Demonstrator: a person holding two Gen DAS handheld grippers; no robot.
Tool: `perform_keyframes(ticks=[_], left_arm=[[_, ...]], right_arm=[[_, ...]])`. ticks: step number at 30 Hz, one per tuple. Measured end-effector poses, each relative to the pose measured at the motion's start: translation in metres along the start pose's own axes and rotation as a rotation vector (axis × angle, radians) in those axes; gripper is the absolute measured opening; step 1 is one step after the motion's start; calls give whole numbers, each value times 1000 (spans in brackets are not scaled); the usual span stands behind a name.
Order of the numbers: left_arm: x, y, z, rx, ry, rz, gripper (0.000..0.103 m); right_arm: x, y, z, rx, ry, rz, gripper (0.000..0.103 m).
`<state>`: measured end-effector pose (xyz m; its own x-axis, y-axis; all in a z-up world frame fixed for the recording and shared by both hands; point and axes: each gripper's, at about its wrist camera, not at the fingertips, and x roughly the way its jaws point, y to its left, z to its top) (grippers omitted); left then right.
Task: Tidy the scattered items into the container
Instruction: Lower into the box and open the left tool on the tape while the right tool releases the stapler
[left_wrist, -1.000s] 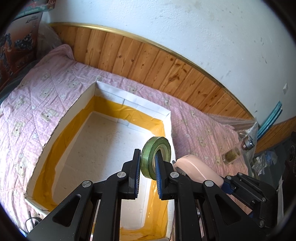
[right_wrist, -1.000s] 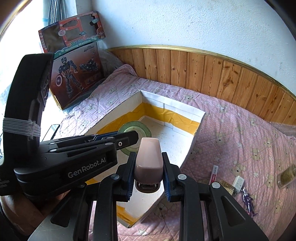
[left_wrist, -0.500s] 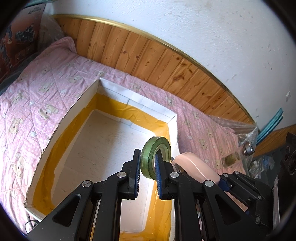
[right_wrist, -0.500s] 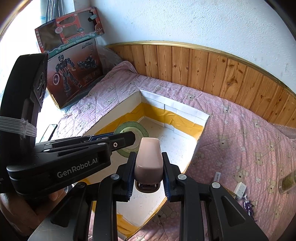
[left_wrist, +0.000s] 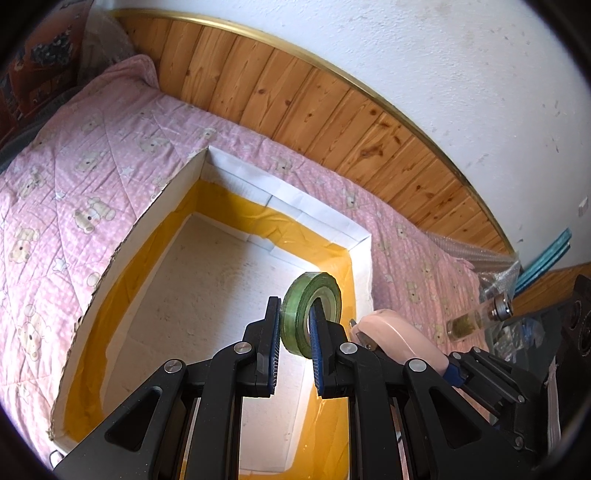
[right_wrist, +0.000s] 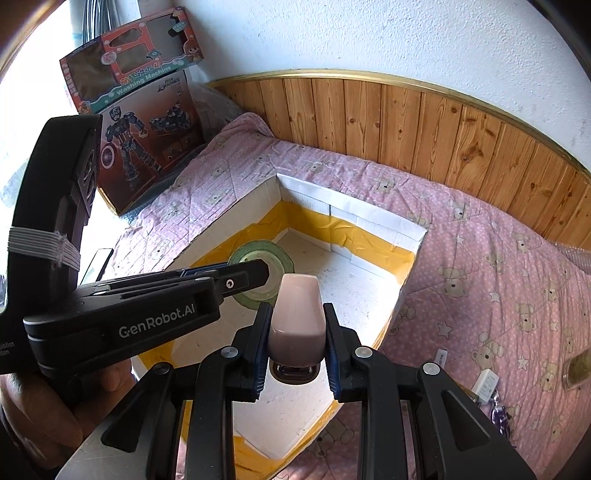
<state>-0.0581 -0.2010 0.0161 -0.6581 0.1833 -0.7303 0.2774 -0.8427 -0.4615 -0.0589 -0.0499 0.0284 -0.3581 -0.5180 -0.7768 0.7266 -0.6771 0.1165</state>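
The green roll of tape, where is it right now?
The green tape roll is pinched between the left gripper's fingers, held over the open white box, near its right wall, with the pink stapler just beside it.

small white packets (right_wrist: 487, 384) unreadable, box's (left_wrist: 236, 177) near wall cut off

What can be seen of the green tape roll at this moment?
The green tape roll is a translucent green ring wound on a pale core, open through the middle. It stands on edge, clamped through one side of the ring by the left gripper: one pad presses its outer face, the other reaches into the core. It hangs in the air above the floor of the white box with yellow-taped inner walls, touching nothing but the pads. The right wrist view shows its round face behind the gripper's arm.
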Motion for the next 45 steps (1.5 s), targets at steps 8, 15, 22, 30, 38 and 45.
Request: perform_keyframes(ticks=[8, 15, 22, 30, 38, 45], left_arm=[[19, 7, 8, -34, 45, 2, 15], [33, 10, 11, -50, 79, 2, 15], [42, 15, 18, -68, 89, 21, 15], [51, 18, 23, -66, 91, 56, 15], [59, 24, 28, -42, 79, 130, 15], [69, 26, 32, 8, 73, 206, 15]], right_arm=[[16, -7, 8, 8, 34, 12, 27], [29, -12, 11, 12, 59, 15, 27], [42, -18, 13, 6, 86, 2, 27], [57, -21, 22, -21, 107, -19, 27], [75, -24, 30, -46, 140, -32, 27], [91, -25, 35, -60, 173, -45, 27]])
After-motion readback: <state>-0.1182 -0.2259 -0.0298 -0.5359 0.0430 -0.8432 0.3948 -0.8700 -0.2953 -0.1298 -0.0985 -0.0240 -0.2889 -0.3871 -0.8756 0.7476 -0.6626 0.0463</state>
